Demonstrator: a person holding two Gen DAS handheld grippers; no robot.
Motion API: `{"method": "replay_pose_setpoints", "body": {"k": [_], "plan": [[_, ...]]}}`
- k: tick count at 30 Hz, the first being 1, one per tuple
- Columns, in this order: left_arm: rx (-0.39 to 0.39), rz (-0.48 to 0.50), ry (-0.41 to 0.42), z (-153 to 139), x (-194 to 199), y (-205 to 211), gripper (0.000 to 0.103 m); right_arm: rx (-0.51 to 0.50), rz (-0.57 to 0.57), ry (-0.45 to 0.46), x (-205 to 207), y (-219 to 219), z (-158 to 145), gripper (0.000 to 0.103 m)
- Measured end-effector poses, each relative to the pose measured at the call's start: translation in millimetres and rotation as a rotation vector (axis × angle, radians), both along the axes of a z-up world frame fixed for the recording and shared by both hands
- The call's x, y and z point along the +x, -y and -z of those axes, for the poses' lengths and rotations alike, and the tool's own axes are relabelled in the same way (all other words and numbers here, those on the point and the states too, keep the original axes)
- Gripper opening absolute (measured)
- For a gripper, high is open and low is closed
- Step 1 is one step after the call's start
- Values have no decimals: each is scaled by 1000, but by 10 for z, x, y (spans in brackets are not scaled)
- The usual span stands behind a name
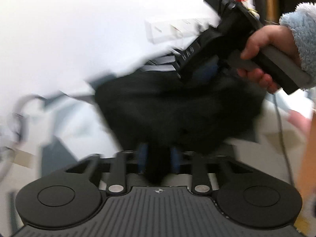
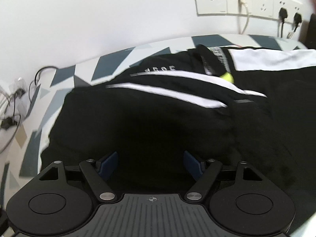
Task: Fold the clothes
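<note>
A black garment (image 1: 177, 108) with white stripes (image 2: 177, 81) and small white lettering lies bunched on a patterned bed sheet (image 2: 65, 75). My left gripper (image 1: 159, 158) is shut on a fold of its black cloth, which fills the narrow gap between the blue pads (image 1: 143, 158). My right gripper (image 2: 151, 164) stands open just above the black garment (image 2: 158, 118), with its blue pads (image 2: 108, 165) wide apart and not pressing on the cloth. In the blurred left wrist view a hand (image 1: 256, 45) in a fluffy pale-blue sleeve holds the right gripper (image 1: 178, 69) over the garment's far side.
A white wall with a strip of sockets (image 2: 246, 0) and plugged cables rises behind the bed. Loose black cables (image 2: 15, 98) lie at the left edge of the sheet. A small yellow-green tag (image 2: 227, 77) shows near the garment's waistband.
</note>
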State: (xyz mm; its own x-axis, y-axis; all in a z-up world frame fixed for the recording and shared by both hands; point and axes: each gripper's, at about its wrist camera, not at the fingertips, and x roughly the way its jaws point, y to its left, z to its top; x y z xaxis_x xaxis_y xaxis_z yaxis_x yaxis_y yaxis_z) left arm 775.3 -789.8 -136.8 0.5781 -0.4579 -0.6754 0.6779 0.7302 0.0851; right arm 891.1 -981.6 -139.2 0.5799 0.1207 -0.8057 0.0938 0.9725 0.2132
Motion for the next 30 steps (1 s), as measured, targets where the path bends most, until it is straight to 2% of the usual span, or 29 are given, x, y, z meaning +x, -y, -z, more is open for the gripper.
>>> {"method": "replay_pose_setpoints", "body": {"k": [2,3,4,8,10,11,12,13,16,17,19,20,23,27,30], "plan": [[25,34,-12,34,-33,8,17,-77,-18,3,-200,19,28,77],[21,38,-27,32,-25,-9,17,-107,-27,0,-285,38,52,82],[8,39,-55,13,-4,-39,17,-128,-35,-5,-358,64,80,82],[-63,28,-219,-107,185,-257,31,-194,-34,40,-609,147,79,81],[-89,6,-254,-153,234,-392,39,-185,9,88,-720,190,-1,81],[-96,-11,-252,-195,213,-448,48,-177,32,119,-779,208,-50,82],[-104,-32,-244,-249,197,-492,55,-177,52,147,-832,222,-93,91],[-120,-47,-236,-294,212,-524,56,-201,75,169,-878,228,-123,99],[-205,-84,-223,-420,333,-562,60,-256,139,191,-946,335,-130,97],[-234,-106,-218,-433,402,-533,62,-230,167,184,-934,425,-117,97],[-282,-152,-204,-436,535,-442,62,-171,247,182,-845,638,-91,87],[-300,-172,-196,-428,590,-396,62,-152,283,191,-786,726,-80,86],[-291,-244,-153,-366,698,-192,69,-119,329,184,-496,925,42,87],[-253,-287,-162,-216,780,6,73,-159,276,85,-151,947,316,92],[-220,-279,-171,-114,748,94,74,-161,213,101,-62,909,388,69]]}}
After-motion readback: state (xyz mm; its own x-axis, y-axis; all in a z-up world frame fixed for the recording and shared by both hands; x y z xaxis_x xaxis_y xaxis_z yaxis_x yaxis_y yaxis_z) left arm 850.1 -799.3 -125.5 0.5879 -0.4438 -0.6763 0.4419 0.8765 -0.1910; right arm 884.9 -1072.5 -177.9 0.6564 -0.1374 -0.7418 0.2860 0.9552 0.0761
